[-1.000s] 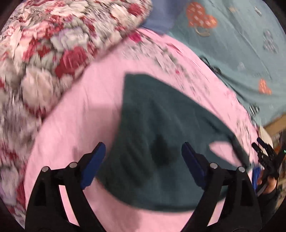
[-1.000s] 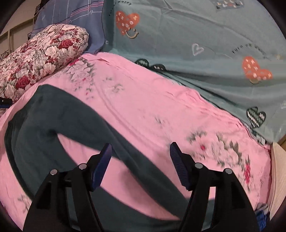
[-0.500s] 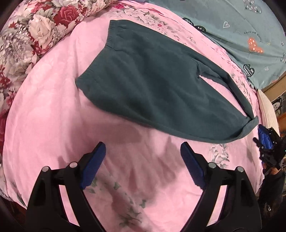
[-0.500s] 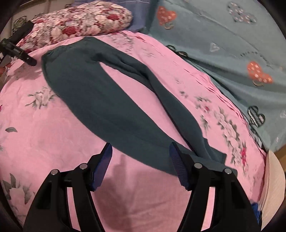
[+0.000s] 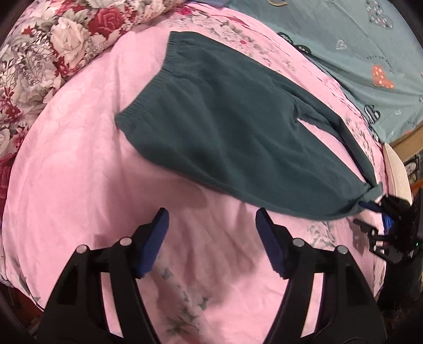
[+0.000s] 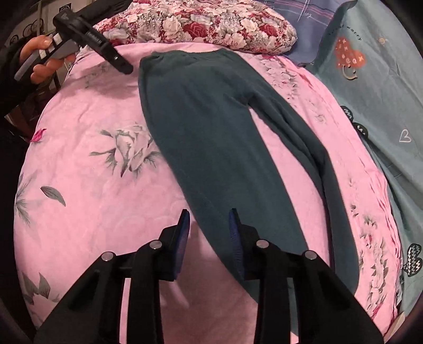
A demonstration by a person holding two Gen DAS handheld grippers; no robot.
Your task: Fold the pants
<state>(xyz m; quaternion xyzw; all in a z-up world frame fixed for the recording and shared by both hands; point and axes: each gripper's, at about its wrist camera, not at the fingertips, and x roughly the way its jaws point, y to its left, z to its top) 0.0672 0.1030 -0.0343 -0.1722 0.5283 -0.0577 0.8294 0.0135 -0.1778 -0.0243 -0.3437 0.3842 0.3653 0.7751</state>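
Nearby: floral pillow (image 6: 201, 23) above pants (image 6: 211, 127) | blue blanket (image 6: 383, 87) alongside

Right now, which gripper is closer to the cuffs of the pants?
Right. The right gripper is closing at a leg's cuff end of the pants. The left gripper hovers over bare pink sheet, short of the waistband.

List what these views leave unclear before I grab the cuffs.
- Right wrist view: the right gripper, jaws closing, covers the near cuff of the pants; fabric lies between them, contact unclear.
- Left wrist view: the same gripper sits small and blurred at the right edge; grip unreadable.
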